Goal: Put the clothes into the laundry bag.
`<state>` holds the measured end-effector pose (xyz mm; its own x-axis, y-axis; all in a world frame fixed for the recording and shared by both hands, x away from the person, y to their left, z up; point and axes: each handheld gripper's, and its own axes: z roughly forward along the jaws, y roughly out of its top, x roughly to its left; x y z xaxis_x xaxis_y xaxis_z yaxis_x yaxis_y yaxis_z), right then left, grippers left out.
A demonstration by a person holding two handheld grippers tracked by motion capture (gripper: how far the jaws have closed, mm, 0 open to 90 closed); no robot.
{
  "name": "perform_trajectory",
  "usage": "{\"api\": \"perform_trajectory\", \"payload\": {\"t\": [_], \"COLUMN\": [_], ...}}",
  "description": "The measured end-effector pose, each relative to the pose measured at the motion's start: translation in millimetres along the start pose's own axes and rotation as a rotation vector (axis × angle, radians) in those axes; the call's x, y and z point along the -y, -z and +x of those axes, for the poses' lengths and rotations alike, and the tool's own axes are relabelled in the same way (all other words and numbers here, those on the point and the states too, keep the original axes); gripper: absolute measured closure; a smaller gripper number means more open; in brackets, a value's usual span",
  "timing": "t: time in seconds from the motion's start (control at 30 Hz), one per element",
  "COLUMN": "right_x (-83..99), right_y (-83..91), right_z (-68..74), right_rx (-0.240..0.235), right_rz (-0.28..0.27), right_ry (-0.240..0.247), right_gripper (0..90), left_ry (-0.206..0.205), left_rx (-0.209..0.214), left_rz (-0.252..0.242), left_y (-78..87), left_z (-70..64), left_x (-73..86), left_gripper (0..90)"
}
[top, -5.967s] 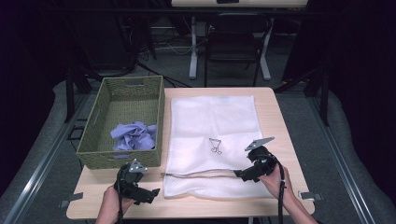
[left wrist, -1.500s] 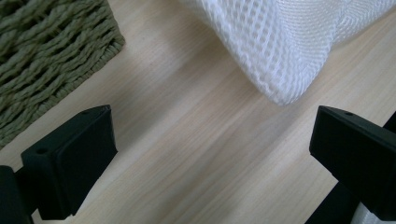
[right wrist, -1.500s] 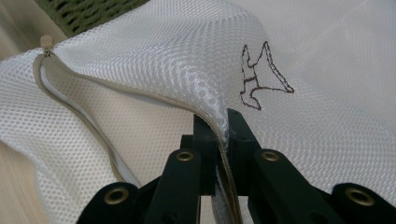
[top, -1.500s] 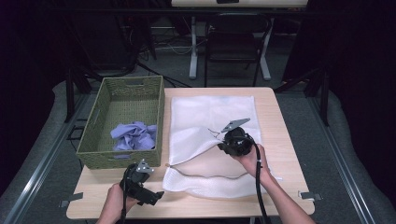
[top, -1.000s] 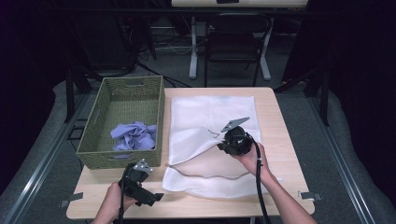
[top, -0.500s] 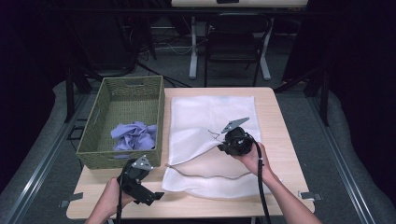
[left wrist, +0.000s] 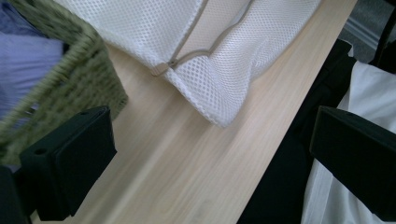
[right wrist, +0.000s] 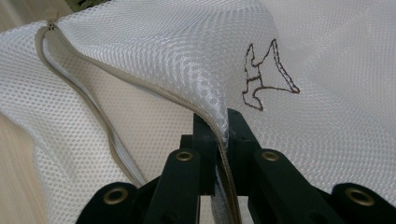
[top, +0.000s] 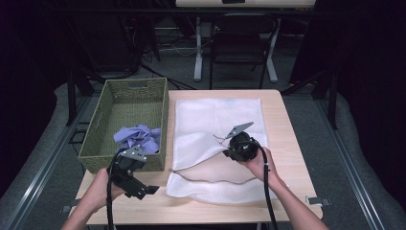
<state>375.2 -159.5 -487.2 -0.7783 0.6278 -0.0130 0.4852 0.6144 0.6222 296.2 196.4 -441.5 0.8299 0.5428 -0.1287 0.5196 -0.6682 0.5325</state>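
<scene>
1. Our mesh bag (top: 218, 129) lies flat on the table (top: 282, 120), its zipper edge (right wrist: 93, 116) open along the side nearest us, with the upper layer lifted.
2. Our right gripper (top: 229, 149) has its jaws clamped on that lifted zipper edge; in the right gripper view the mesh rises from between them toward 12 o'clock, and the stitched mark (right wrist: 264, 77) sits at about 1 o'clock.
3. Our left gripper (top: 143, 189) hangs over the table's near edge with its jaws wide apart, holding nothing; in the left gripper view the bag's corner (left wrist: 224, 116) lies at 12 o'clock, apart from them.
4. The green basket (top: 110, 120) stands at the bag's 9 o'clock, with a blue cloth (top: 139, 138) inside.
</scene>
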Motion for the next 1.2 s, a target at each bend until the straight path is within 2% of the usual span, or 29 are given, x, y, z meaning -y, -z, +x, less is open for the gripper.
{"api": "perform_trajectory", "payload": {"t": [0.17,0.27,0.37,0.4,0.5,0.6,0.7,0.83,0.93,1.0,1.1,1.2], "right_x": [0.7,0.2,-0.5,-0.3,-0.8,-0.7,-0.8,-0.5,-0.6,-1.0,-0.8,-1.0], "right_y": [-0.3,1.7,0.4,0.6,0.9,0.0,2.7,2.7,5.2,5.1,3.3,4.9], "right_z": [-0.9,0.4,-1.9,-1.3,-0.6,-0.9,1.3,0.0,2.5,1.3,-0.5,1.0], "right_rx": [-0.003,0.001,-0.006,-0.006,-0.003,-0.003,0.004,0.003,0.007,0.005,-0.005,0.001], "right_rz": [0.002,-0.004,-0.009,-0.005,-0.007,-0.004,-0.006,-0.009,-0.007,-0.016,-0.013,-0.012], "right_ry": [-0.005,0.017,0.003,-0.003,0.019,0.001,0.015,0.008,0.019,0.026,0.009,0.016], "right_gripper": [85.2,85.3,85.3,85.3,85.3,85.3,85.3,85.3,85.3,85.3,85.3,85.3], "left_ry": [-0.011,-0.018,-0.010,-0.016,-0.029,-0.028,-0.056,-0.039,-0.046,-0.028,-0.015,-0.015], "left_rx": [-0.026,-0.043,-0.054,-0.072,-0.092,-0.109,-0.149,-0.160,-0.178,-0.173,-0.154,-0.154], "left_rz": [0.009,0.018,0.014,0.025,0.039,0.045,0.090,0.099,0.138,0.132,0.137,0.172], "left_y": [14.5,21.4,26.6,27.5,30.9,33.3,34.6,33.4,27.6,24.8,22.4,13.9], "left_z": [11.6,20.5,29.4,33.0,44.2,53.5,62.1,79.7,90.6,100.6,109.7,117.3], "left_x": [-18.1,-24.8,-31.3,-34.0,-39.5,-44.8,-49.3,-52.2,-51.8,-51.6,-54.0,-55.9], "left_gripper": [0.1,0.0,0.0,0.1,0.0,0.0,0.0,0.0,0.0,0.0,0.0,0.0]}}
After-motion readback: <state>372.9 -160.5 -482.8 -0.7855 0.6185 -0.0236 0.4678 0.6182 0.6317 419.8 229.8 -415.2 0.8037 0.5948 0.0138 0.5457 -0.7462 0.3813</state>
